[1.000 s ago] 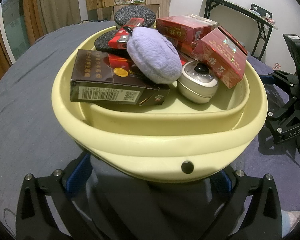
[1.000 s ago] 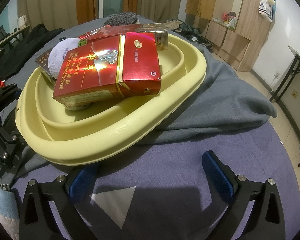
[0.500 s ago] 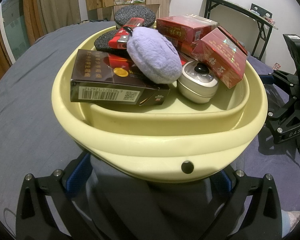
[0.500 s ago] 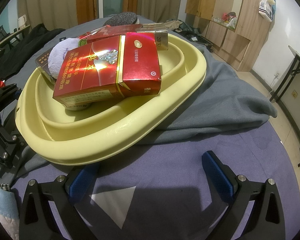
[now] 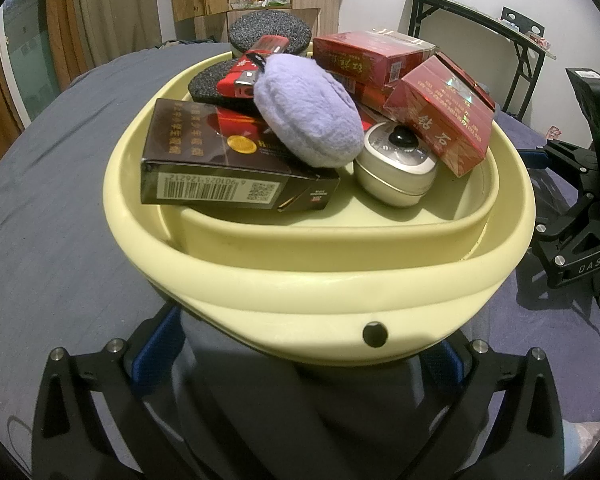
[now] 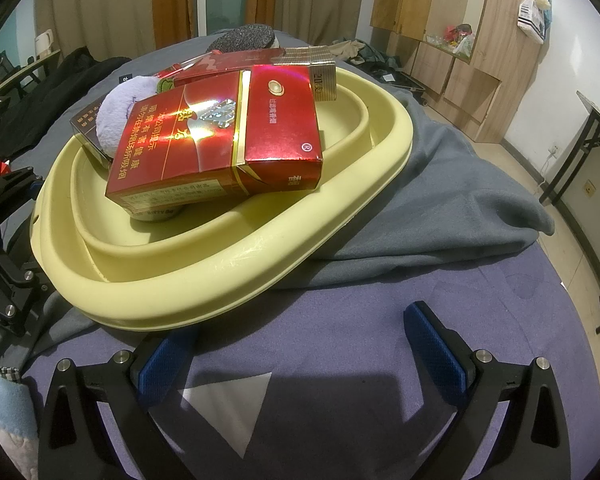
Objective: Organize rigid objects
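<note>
Filling the middle of both views, a pale yellow oval plastic basin (image 5: pixel 320 280) holds a dark brown barcoded carton (image 5: pixel 228 160), a lilac plush puff (image 5: pixel 312 112), a round cream tin (image 5: pixel 396 168) and red cigarette packs (image 6: pixel 220 144). The left gripper (image 5: pixel 300 356) spreads wide at lower frame, the basin's near rim between its fingers; the right gripper (image 6: pixel 300 352) gapes wide, empty, over purple cloth (image 6: pixel 340 320).

A pale yellow basin (image 5: pixel 320 280) fills the middle of the frame, its near rim above the left gripper (image 5: pixel 300 354), whose blue-padded fingers (image 5: pixel 156 344) stand wide apart at the bottom. Inside lie a dark brown box (image 5: pixel 220 172), a lilac plush pad (image 5: pixel 308 112), a round silver tin (image 5: pixel 396 172) and red boxes (image 5: pixel 440 120). Another black gripper (image 5: pixel 580 208) sits at right.
</note>
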